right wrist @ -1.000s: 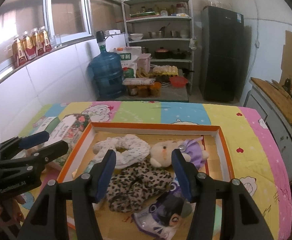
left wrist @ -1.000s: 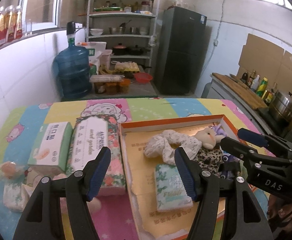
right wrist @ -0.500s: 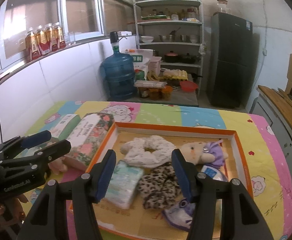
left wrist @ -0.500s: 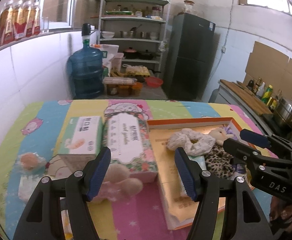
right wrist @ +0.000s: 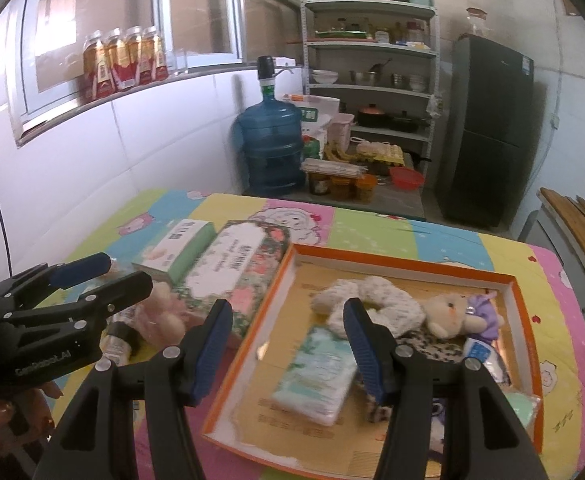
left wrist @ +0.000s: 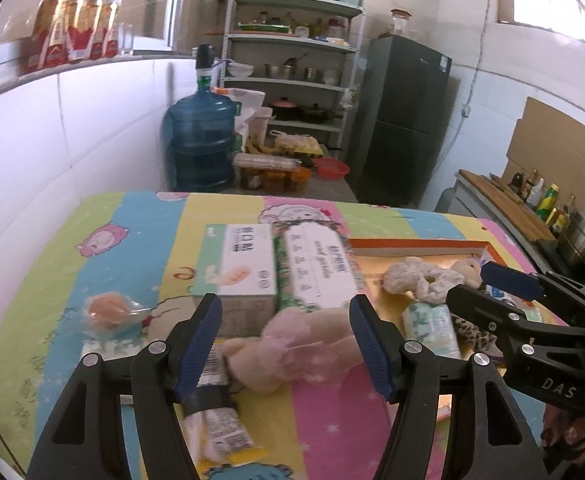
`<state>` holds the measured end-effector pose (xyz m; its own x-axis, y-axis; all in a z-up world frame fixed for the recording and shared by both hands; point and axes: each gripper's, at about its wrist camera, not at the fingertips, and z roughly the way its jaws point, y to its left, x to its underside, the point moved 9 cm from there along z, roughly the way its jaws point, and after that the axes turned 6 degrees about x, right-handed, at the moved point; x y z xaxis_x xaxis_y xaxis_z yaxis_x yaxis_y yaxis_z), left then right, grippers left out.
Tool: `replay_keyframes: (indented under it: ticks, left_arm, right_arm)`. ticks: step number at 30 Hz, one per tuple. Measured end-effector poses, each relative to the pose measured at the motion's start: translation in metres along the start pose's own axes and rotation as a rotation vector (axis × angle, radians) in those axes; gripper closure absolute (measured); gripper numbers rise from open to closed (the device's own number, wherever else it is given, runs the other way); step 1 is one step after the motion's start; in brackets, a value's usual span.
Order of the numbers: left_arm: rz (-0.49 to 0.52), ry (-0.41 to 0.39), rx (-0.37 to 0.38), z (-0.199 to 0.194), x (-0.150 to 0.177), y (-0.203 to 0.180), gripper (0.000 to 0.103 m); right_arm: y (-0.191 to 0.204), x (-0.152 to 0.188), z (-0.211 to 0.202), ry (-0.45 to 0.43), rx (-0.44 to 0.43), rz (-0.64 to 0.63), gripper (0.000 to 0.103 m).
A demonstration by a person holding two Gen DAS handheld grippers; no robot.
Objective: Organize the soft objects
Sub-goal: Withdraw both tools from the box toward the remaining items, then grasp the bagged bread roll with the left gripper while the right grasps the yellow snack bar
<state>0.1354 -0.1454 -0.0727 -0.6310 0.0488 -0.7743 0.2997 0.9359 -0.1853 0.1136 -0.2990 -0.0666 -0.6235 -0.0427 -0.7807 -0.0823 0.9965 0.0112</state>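
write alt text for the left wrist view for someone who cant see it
The open left gripper hovers over a pink plush toy lying on a colourful cartoon tablecloth, in front of two tissue boxes. To the right, an orange-rimmed tray holds more soft items, with the right gripper above it.

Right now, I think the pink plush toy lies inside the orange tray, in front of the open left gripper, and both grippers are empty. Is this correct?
Not quite. The pink plush toy lies outside the orange tray, on the colourful table cover, beside the floral tissue pack. The left wrist view shows it. The rest holds: it sits in front of the open left gripper, and the right gripper is empty too.
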Motion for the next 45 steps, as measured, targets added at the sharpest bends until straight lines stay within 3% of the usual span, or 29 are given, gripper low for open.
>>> replay_keyframes:
  ticks: [26,33,45]
  left_arm:
    - [-0.095,-0.044,-0.046,-0.039,0.014,0.096,0.035]
    - [-0.148,-0.049,-0.075,-0.048,0.024,0.134,0.035]
    - [-0.173,-0.058,-0.039,-0.054,0.046,0.175,0.035]
  right_arm:
    - [0.084,0.005,-0.001,0.016,-0.066,-0.027,0.046]
    - [0.110,0.013,-0.005,0.019,-0.119,-0.023,0.046]
    - [0.157,0.033,0.002,0.044,-0.210,0.003,0.046]
